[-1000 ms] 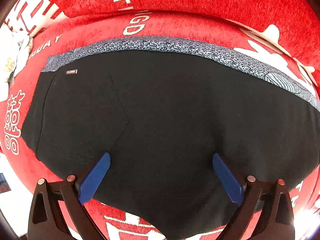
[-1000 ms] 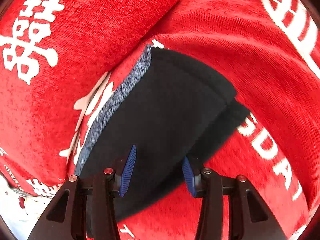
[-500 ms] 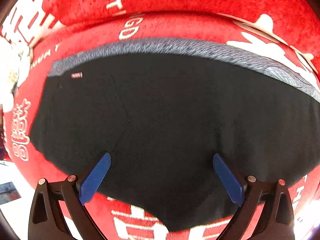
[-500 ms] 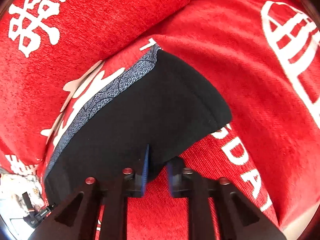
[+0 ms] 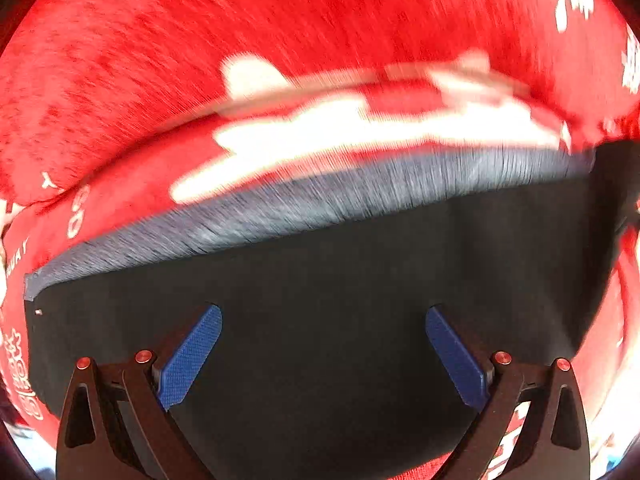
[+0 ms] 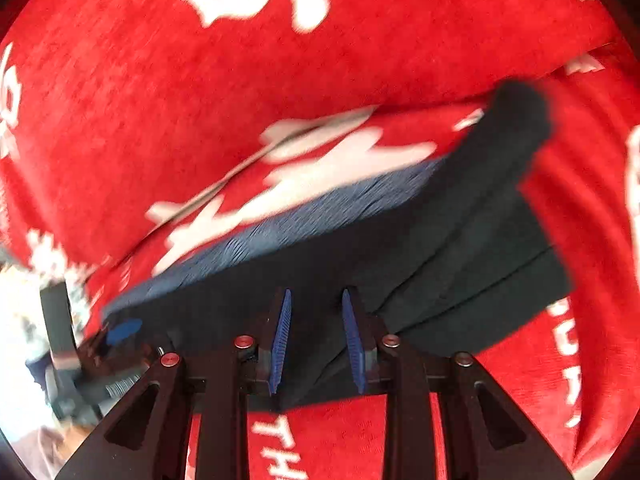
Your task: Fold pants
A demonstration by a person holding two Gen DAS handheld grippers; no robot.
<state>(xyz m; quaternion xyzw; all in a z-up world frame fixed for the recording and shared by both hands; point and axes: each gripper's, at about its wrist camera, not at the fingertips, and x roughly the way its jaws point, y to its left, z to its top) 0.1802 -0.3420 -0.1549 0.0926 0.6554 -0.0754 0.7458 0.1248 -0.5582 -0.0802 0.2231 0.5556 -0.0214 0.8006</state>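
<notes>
Left wrist view: black pants (image 5: 340, 300) are spread under the wide-open left gripper (image 5: 323, 354). The right gripper (image 6: 316, 340) is narrowed with pants fabric between its pads; a firm grip cannot be told. Red blanket (image 5: 200, 60) is seen beyond the grey waistband (image 5: 320, 200).

Motion blur smears both views. In the left wrist view the grey waistband (image 5: 320, 200) of the black pants (image 5: 340, 300) is streaked, and the white characters on the red blanket (image 5: 280, 32) just beyond it run into shapeless patches that cannot be read. The pants' lower edge is cut off by the frame's bottom, behind the left claw (image 5: 323, 354).

In the right wrist view the far end of the pants (image 6: 516, 112) is a soft dark blob. Whether the right claw (image 6: 316, 344) actually pinches the fabric between its narrow pads cannot be told. Left of the pants, a blurred grey object (image 6: 60, 320) and clutter stay unidentifiable.
</notes>
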